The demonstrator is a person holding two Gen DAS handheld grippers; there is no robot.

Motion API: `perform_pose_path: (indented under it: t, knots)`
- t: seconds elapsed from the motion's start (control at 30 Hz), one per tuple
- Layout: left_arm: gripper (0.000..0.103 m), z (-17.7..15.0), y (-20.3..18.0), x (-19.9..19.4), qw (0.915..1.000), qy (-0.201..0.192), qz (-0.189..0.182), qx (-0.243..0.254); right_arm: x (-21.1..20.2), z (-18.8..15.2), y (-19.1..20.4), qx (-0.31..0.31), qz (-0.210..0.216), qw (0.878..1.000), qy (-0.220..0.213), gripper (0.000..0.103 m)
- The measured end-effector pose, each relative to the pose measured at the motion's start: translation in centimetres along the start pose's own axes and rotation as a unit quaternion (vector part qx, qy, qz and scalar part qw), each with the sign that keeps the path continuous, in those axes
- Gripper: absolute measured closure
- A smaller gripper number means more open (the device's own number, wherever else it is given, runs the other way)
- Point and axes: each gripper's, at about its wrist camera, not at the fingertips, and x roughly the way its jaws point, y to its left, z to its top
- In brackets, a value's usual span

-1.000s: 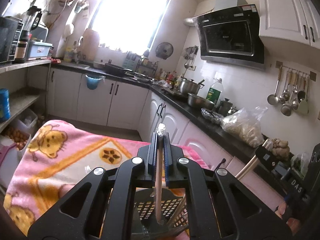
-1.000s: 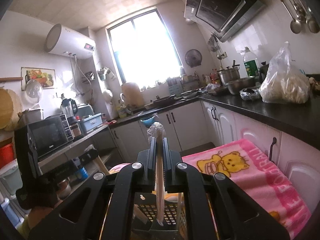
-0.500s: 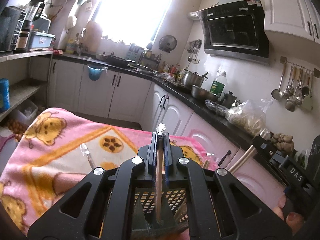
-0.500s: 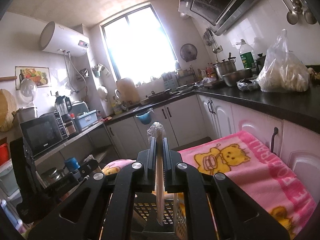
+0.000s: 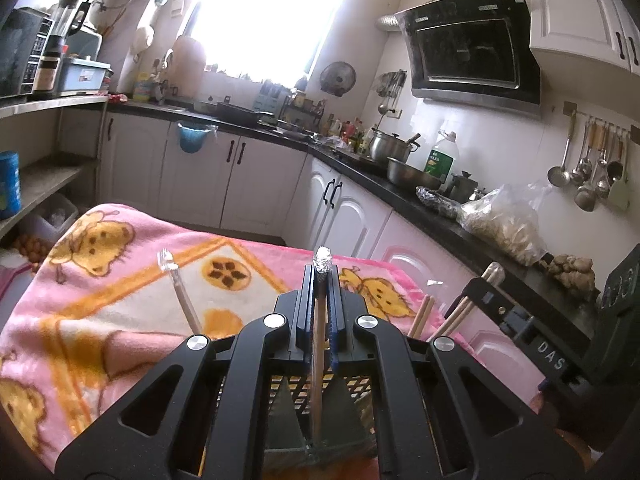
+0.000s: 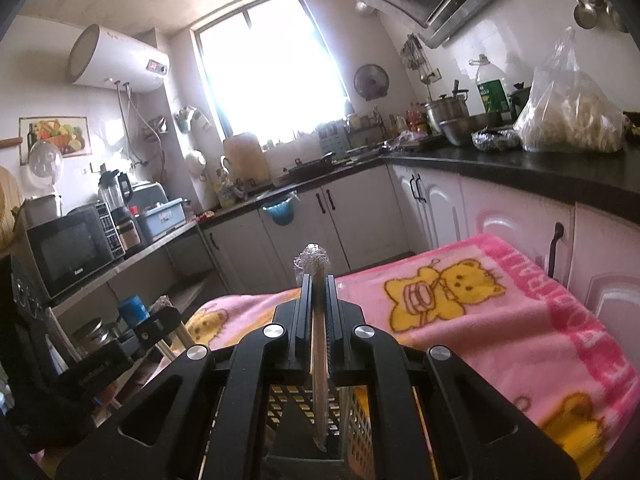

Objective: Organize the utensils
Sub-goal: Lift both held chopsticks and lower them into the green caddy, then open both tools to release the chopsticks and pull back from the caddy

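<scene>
Below both grippers stands a mesh basket (image 5: 362, 390) on the pink blanket (image 5: 120, 280), directly under the sticks they carry. The left gripper (image 5: 320, 280) is clamped on a thin wooden stick (image 5: 318, 364) with a foil-wrapped top, its long axis upright and its lower end already inside the basket; the right gripper (image 6: 315, 284) pinches a paler foil-tipped stick (image 6: 320, 384) the same way. Neither looks nearer, and the next move is likely a straight drop.

A pink blanket (image 5: 120, 320) is patterned with yellow bears and orange bands. Black is seen on both grippers — left gripper (image 5: 320, 280), right gripper (image 6: 316, 288) — and on the far countertop (image 6: 520, 168). Pale wood and silver foil are shown on the clamped chopstick (image 5: 318, 360).
</scene>
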Motion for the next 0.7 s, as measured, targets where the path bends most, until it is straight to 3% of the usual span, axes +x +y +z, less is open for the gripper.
perform_pose_path:
  t: [0.57,0.63,0.7]
  knots:
    - [0.102,-1.6,0.0,0.6,0.9998,0.015,0.009,0.002,1.0,-2.7,-0.5,0.004,-0.007,0.999,0.043,0.095]
    - [0.102,-1.9,0.0,0.6,0.9997,0.020,0.011,0.001,0.9,-2.8,-0.5,0.008,-0.009,0.999,0.050,0.091]
    - [0.102,-2.0,0.0,0.6,0.9997,0.022,0.011,0.000,0.7,-2.9,-0.8,0.013,-0.010,0.998,0.056,0.077]
